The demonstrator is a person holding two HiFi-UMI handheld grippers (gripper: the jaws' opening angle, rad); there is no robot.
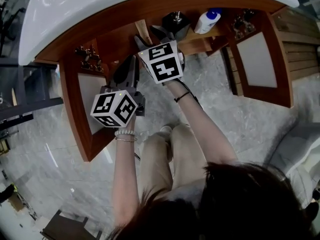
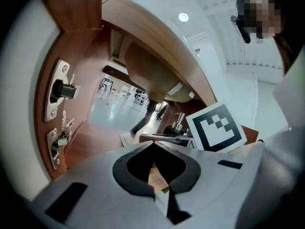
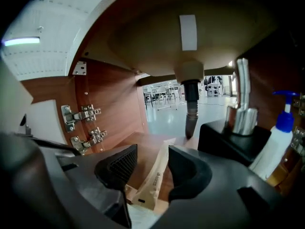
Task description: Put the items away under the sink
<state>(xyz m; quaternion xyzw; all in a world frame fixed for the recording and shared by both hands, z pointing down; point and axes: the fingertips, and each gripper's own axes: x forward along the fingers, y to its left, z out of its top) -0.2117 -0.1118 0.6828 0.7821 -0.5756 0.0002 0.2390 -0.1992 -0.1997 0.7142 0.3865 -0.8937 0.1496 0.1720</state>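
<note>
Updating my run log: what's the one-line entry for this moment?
step: stowing | right gripper: open, paper packet between jaws, ungripped | left gripper: shut | cabinet doors: open

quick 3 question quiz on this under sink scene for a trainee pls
1. True or false: the right gripper is clamped on the paper packet.
2. What colour is the pump on the white bottle? A red, B blue, C green.
3. Fill in: the left gripper has its jaws ____.
Key: 1 false, its jaws stand apart with the packet lying between them; 2 B; 3 together.
</note>
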